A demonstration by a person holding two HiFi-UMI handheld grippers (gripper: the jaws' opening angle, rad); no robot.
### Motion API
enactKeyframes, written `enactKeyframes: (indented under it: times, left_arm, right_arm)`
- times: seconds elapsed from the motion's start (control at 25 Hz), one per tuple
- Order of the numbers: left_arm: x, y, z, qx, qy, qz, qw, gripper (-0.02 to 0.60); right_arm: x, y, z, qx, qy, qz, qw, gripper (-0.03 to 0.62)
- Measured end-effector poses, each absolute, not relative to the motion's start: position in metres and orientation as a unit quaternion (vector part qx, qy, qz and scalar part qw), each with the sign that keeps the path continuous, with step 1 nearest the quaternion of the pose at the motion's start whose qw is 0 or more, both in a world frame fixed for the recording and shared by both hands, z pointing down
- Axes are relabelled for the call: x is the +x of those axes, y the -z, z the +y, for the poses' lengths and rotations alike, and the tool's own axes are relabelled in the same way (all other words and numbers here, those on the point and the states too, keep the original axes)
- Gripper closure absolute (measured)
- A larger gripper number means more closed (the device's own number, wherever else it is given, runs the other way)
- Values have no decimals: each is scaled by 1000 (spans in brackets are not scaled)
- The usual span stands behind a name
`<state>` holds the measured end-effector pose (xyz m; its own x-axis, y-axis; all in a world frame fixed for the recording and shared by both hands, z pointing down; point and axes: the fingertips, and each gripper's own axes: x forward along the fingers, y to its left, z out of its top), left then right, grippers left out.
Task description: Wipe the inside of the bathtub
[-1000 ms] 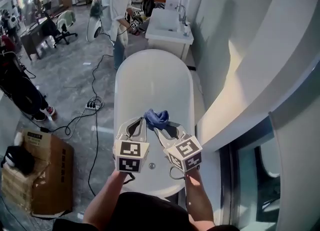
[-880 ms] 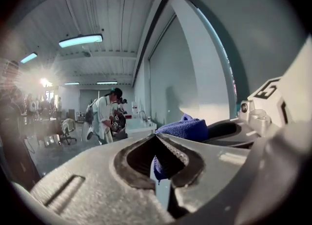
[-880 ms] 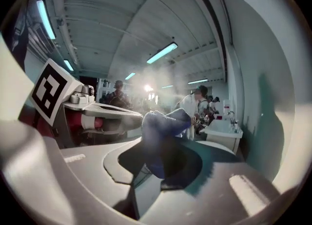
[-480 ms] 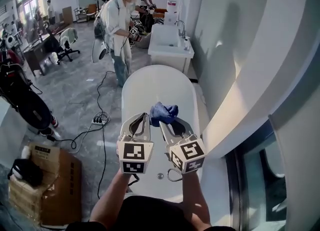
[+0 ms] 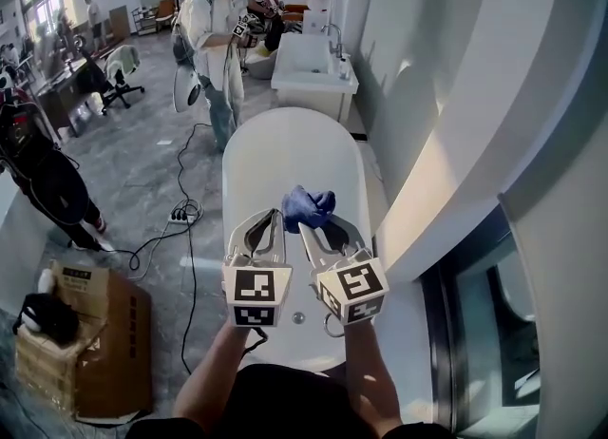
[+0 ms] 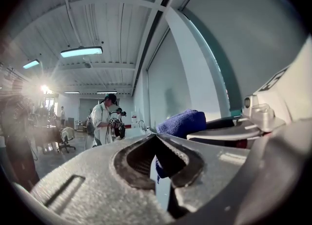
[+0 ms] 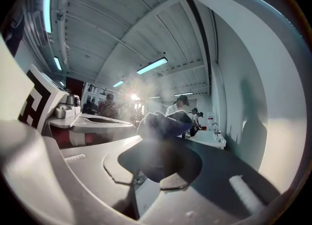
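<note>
bright room, fisheye edges, right gripper view seemingly hazy.

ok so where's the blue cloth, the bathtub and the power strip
blue cloth (image 5: 306,207), head view, middle of the bunch
bathtub (image 5: 285,157), head view, bare inner surface
power strip (image 5: 177,211), head view, its white body

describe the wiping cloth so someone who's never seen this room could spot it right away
Find the long white oval bathtub beside the white wall. Over its near half, the right hand-held gripper is shut on the blue cloth, a bunched wad at its tips. It is the only blue thing against the all-white tub.
</note>
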<state>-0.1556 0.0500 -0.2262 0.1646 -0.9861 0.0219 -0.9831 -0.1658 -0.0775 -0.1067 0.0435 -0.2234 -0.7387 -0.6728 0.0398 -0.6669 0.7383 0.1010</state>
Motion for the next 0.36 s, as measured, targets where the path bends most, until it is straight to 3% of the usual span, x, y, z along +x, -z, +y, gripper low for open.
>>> enactKeyframes:
  times: [0.36]
  left_arm:
    - [-134, 207, 57, -762, 45, 646, 12, 580]
  right_arm:
    - [-87, 207, 51, 357, 29, -933, 47, 522]
